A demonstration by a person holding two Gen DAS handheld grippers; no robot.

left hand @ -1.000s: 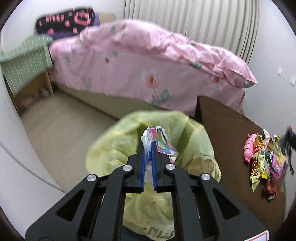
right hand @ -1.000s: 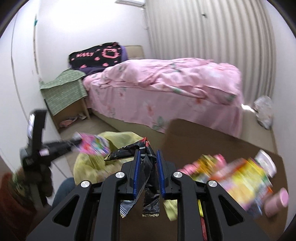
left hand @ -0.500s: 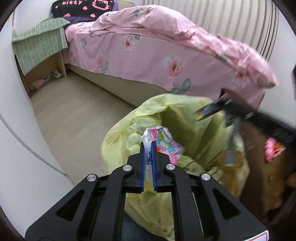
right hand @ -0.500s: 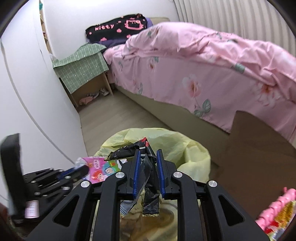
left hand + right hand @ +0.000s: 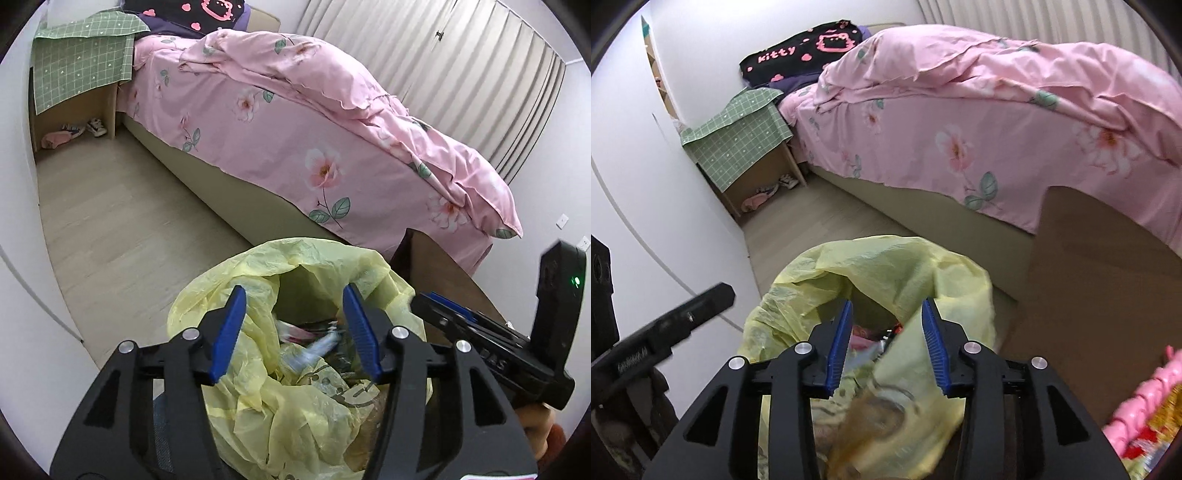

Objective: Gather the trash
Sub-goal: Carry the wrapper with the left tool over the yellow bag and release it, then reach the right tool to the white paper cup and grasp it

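We hold both grippers angled down over the mouth of the yellow bag (image 5: 295, 398), side by side, each pointing into its opening.

Our left gripper (image 5: 293, 321) has just been opening: its blue pads now stand well apart with nothing between them and nothing touching them. Straight ahead of and below its jaws, the wrappers (image 5: 314, 343) lie loose inside the bag, a pale blurred one among darker pieces. The bag's rim rises beyond both fingertips and folds over on the left side of the jaws. To the right of these jaws our right gripper (image 5: 443, 306) reaches in over the bag's edge.

That gripper (image 5: 886, 317), seen in its own view, has also just been opening. Its pads are parted about halfway and grip nothing. Between and beyond its fingertips we see pink and red trash down in the bag, and a yellow fold of plastic bulges up just below the jaws. Left of these jaws the left gripper's finger (image 5: 690, 314) points toward the bag. At the far right, more snack packets (image 5: 1145, 417) lie on the brown table (image 5: 1100, 295).
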